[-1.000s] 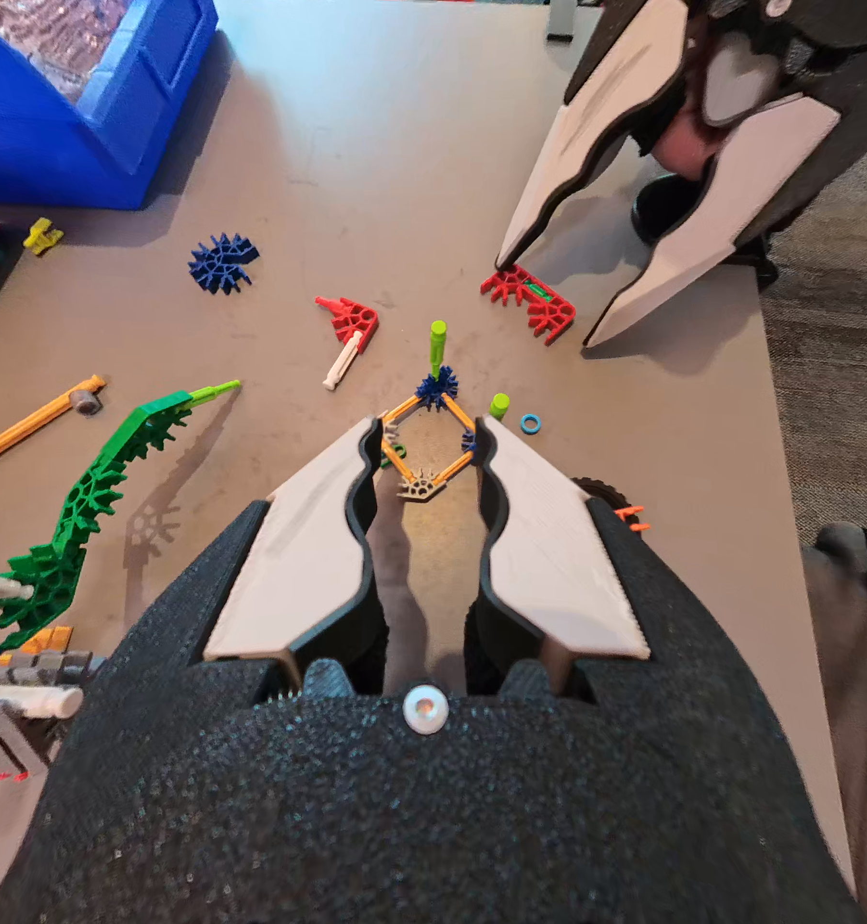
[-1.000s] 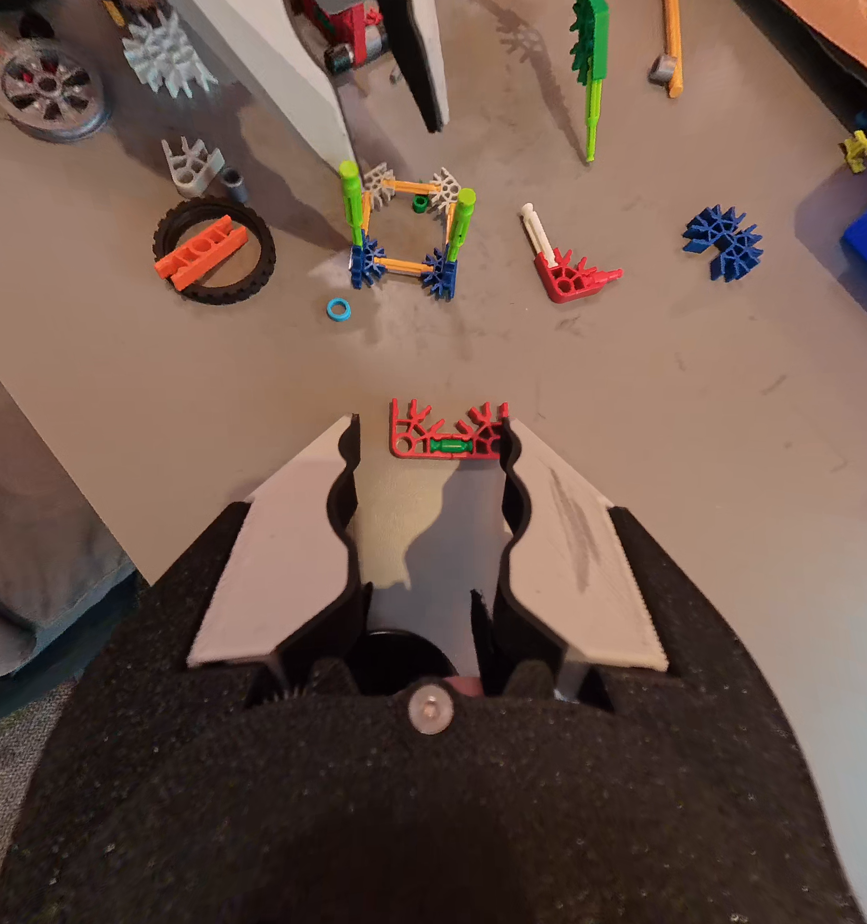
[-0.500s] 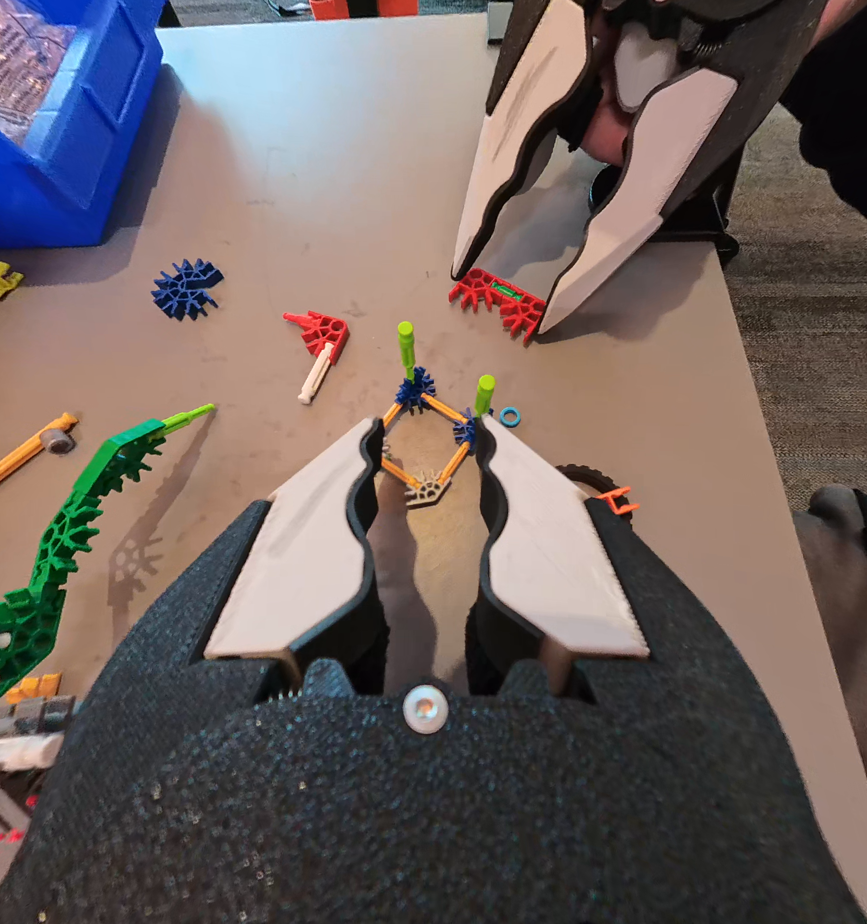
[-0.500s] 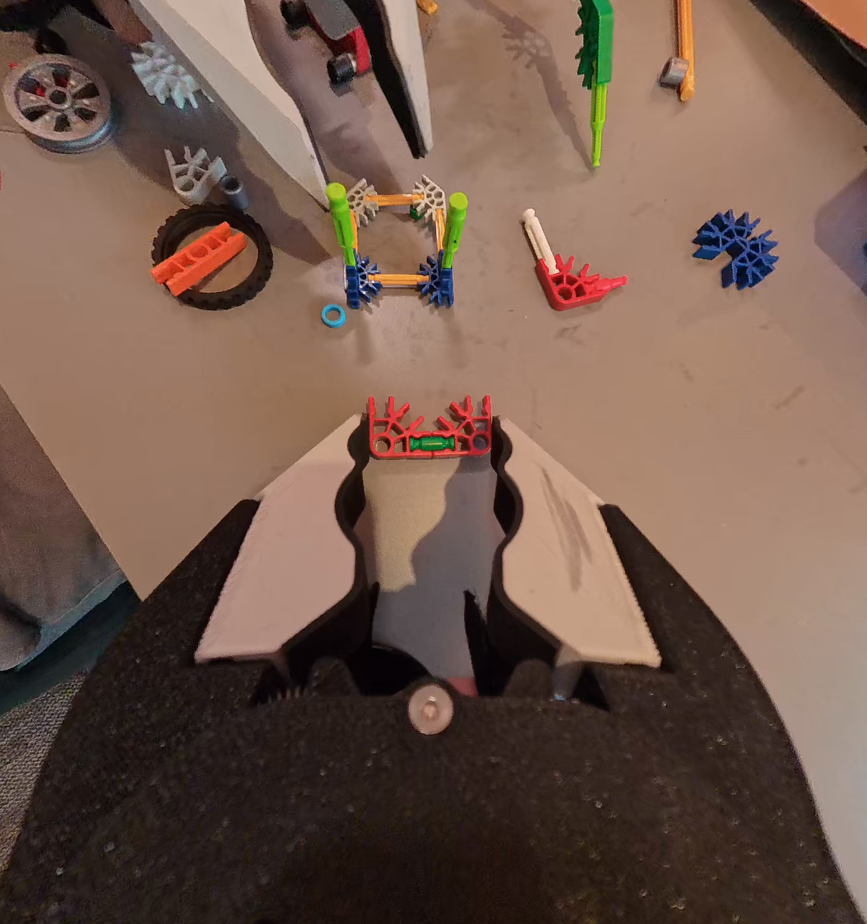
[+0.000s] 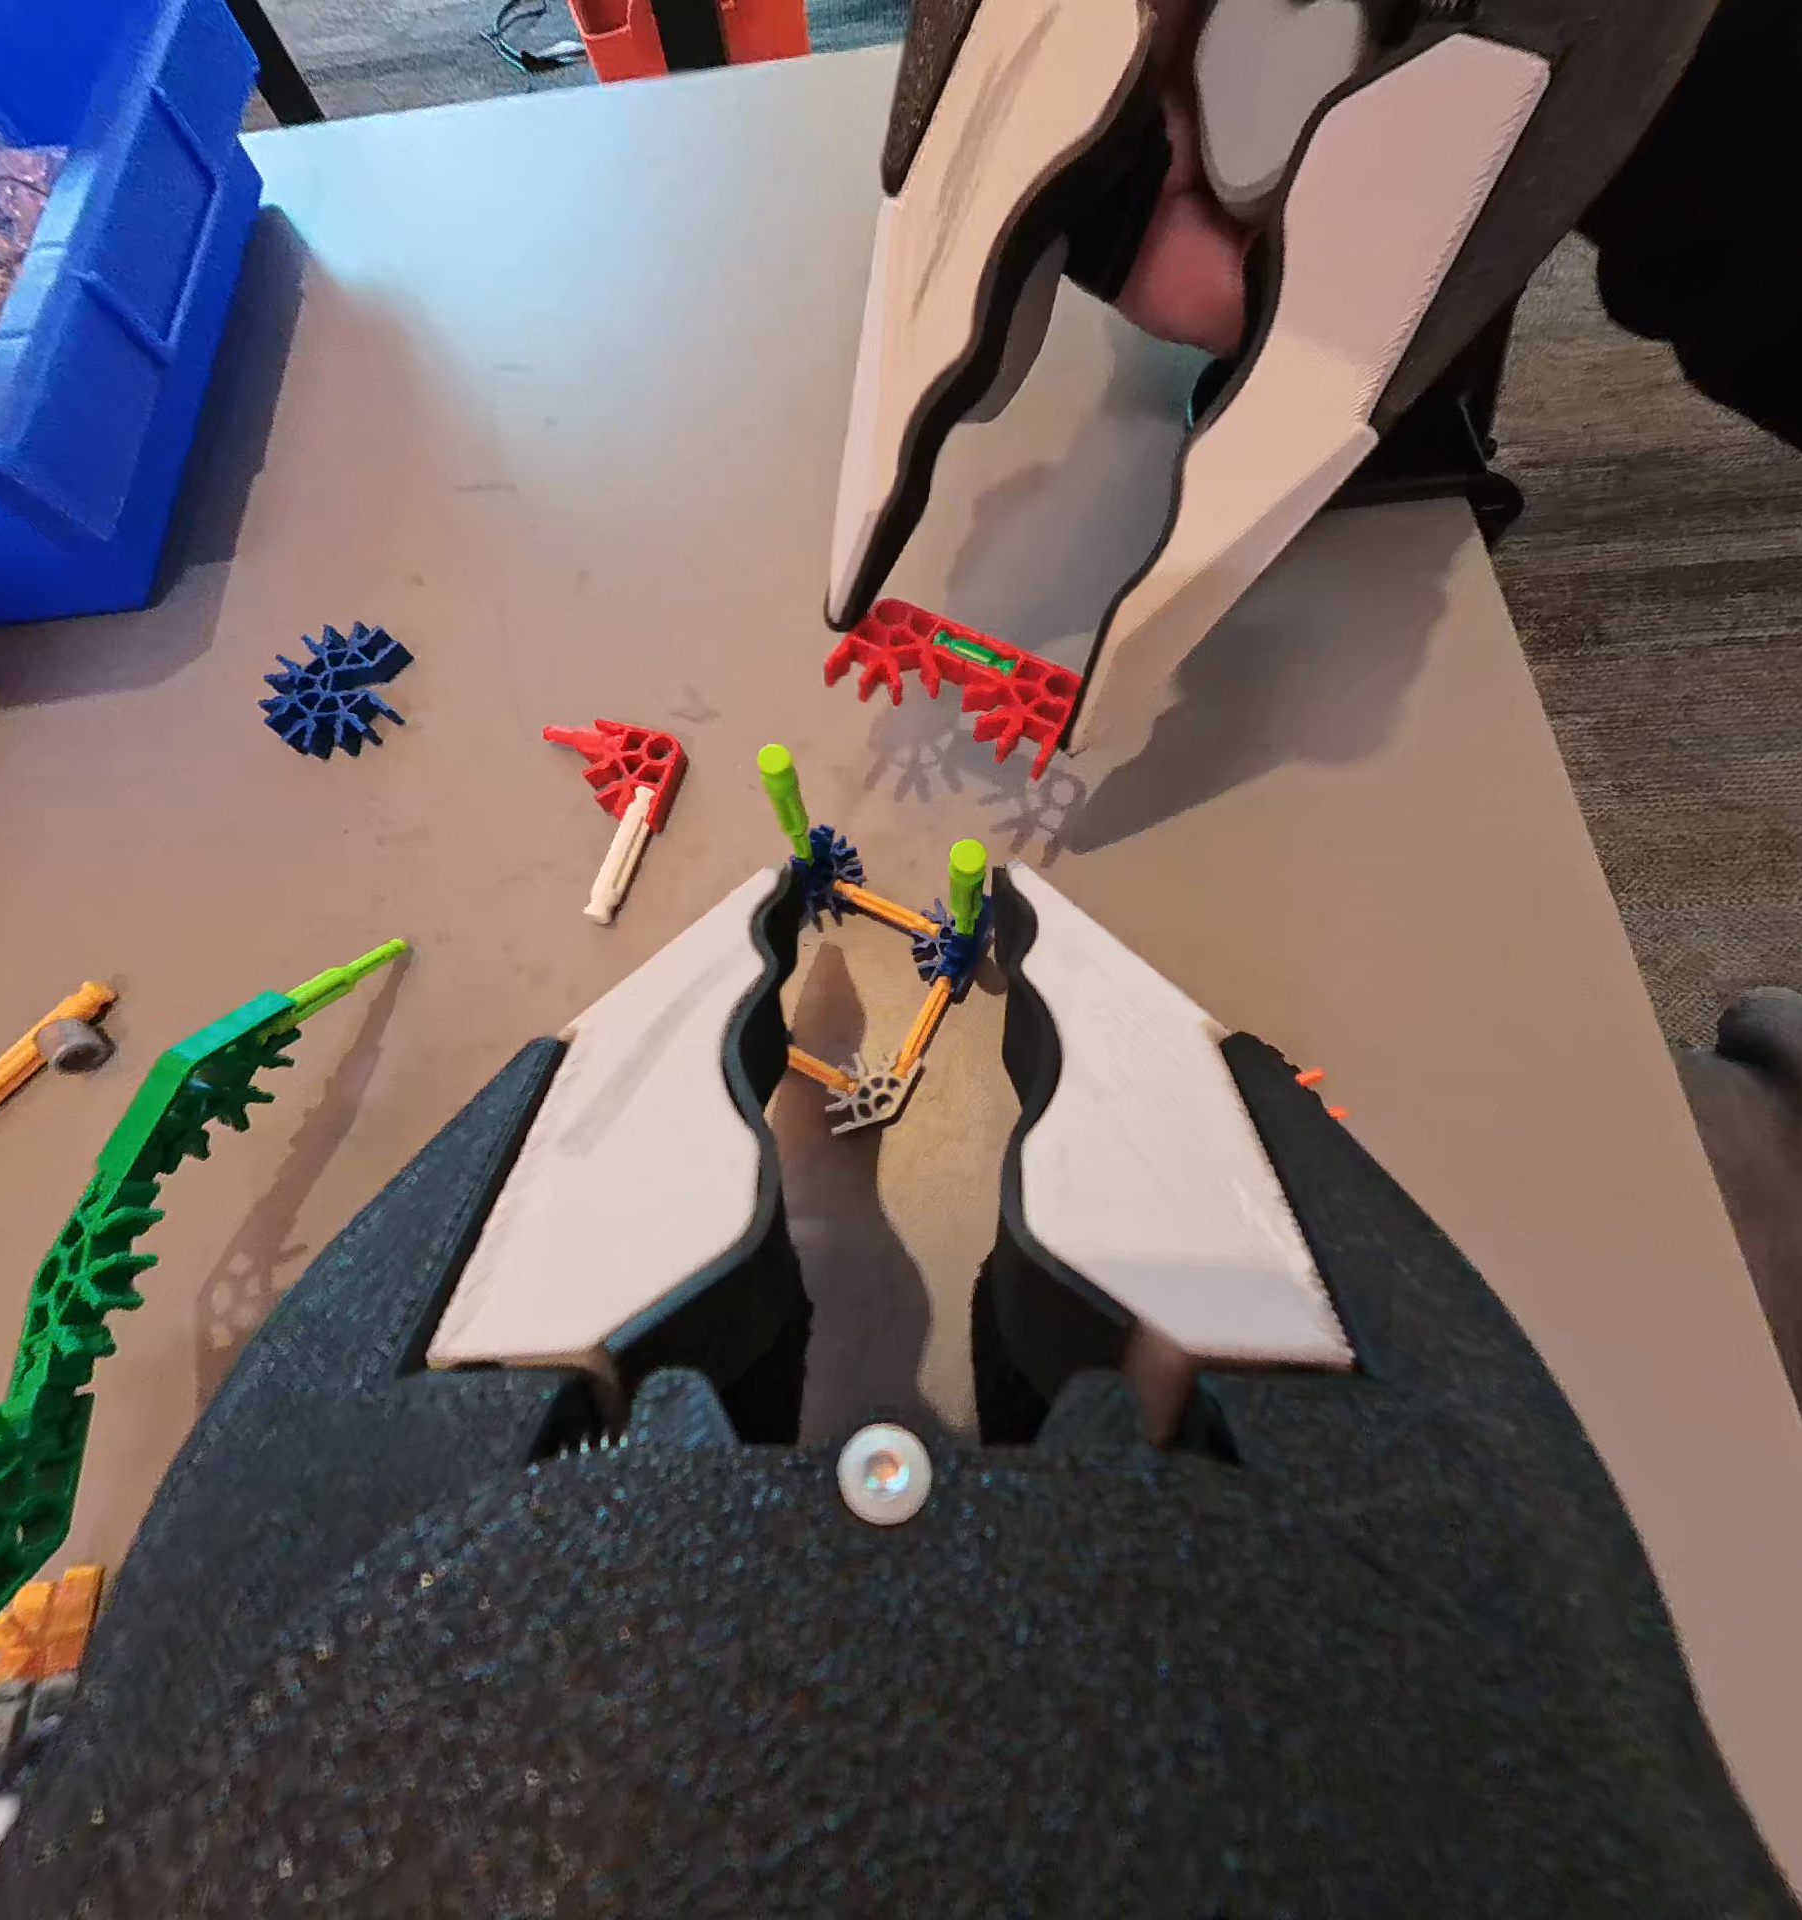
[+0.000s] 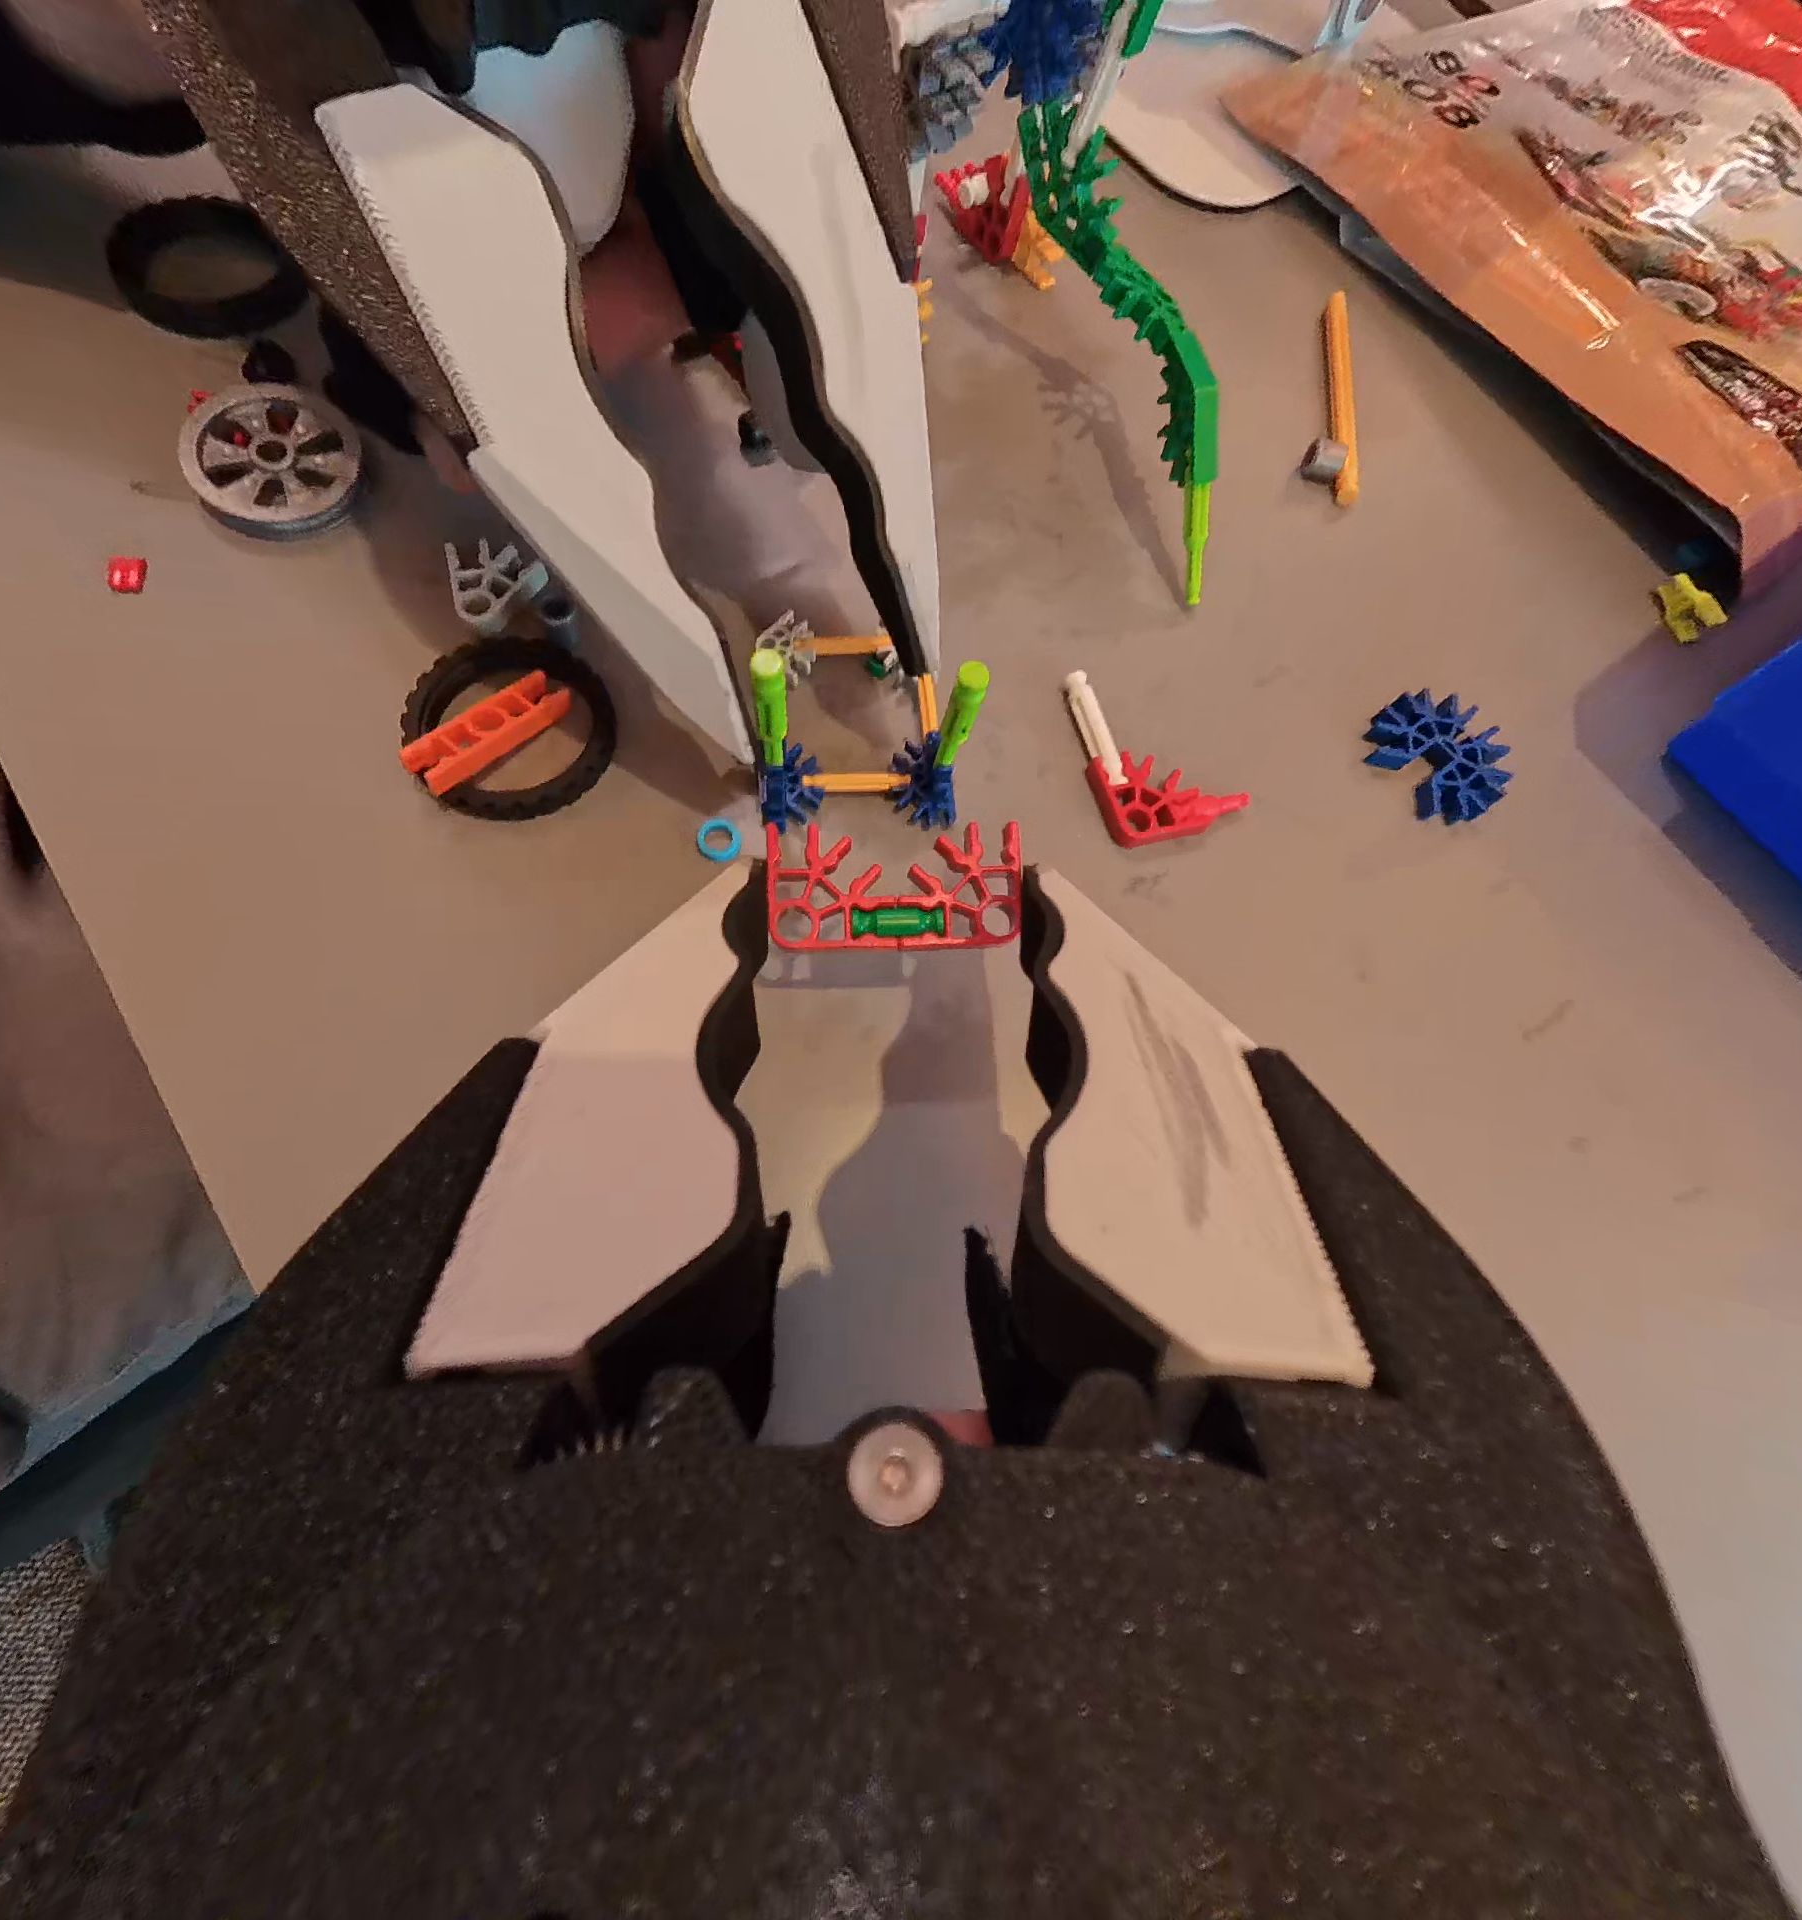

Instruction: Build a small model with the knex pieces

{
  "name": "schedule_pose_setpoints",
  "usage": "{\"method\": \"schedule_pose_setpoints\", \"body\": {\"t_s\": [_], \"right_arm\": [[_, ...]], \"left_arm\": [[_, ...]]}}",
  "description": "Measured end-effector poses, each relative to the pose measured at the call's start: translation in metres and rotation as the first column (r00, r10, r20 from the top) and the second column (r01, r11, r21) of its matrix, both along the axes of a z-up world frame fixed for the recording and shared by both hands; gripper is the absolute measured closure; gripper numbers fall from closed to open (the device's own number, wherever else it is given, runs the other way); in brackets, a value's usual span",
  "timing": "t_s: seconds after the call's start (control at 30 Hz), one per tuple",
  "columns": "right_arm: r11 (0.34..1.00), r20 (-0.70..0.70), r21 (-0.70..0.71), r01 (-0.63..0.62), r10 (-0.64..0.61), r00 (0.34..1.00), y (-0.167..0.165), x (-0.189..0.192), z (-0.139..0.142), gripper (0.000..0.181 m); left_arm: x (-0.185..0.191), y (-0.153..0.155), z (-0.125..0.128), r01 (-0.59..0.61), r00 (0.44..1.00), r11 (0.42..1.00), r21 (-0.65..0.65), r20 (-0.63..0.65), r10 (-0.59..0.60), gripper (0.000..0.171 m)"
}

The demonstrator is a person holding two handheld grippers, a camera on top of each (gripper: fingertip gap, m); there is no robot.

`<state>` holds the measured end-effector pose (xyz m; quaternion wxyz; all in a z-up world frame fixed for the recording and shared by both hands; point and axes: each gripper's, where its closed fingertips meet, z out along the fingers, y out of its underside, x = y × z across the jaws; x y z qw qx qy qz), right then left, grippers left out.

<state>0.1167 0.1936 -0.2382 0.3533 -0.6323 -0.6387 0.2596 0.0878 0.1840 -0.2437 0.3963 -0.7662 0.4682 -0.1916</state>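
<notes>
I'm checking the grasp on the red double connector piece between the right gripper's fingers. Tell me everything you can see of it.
The red double connector piece looks like hard plastic: two toothed corner connectors joined side by side by a short green rod along their straight edge. Its prongs point away from the right gripper, toward the square frame. One finger sits at each end, apparently clamping it. The left wrist view shows it tilted, with its shadow on the grey table offset from it, so it seems lifted clear.

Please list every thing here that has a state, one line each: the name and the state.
left gripper: jaws around the square frame, contact unclear
right gripper: shut on red double connector
red double connector: lifted off the table
square frame: flat, two lime rods upright
black tyre: flat, orange piece inside
</notes>
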Motion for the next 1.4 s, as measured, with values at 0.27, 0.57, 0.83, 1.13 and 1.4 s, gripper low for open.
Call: {"method": "schedule_pose_setpoints", "body": {"t_s": [0.27, 0.57, 0.83, 1.13, 1.4], "right_arm": [[1.0, -0.025, 0.001, -0.001, 0.001, 1.0, -0.003, -0.016, 0.005, 0.134], [1.0, -0.038, 0.003, 0.004, -0.003, 0.999, -0.004, -0.024, 0.008, 0.134], [1.0, -0.043, 0.005, 0.024, -0.023, 0.999, -0.003, -0.025, 0.008, 0.134], [0.997, -0.07, -0.016, 0.07, -0.071, 0.995, -0.003, -0.02, 0.002, 0.134], [0.996, -0.028, -0.009, 0.09, -0.091, 0.995, -0.002, -0.013, -0.005, 0.134]], "left_arm": [[0.007, -0.002, 0.003, -0.004, 1.0, 1.0, 0.021, 0.022, 0.003, 0.119], [0.012, -0.001, 0.006, -0.01, 0.999, 0.998, 0.063, 0.031, 0.008, 0.115], [0.014, 0.001, 0.003, -0.017, 1.0, 0.993, 0.118, -0.014, 0.019, 0.115], [0.018, 0.003, -0.001, 0.013, 0.994, 0.98, 0.2, -0.108, 0.008, 0.117], [0.021, 0.004, -0.005, 0.06, 0.981, 0.968, 0.244, -0.196, -0.011, 0.122]]}}
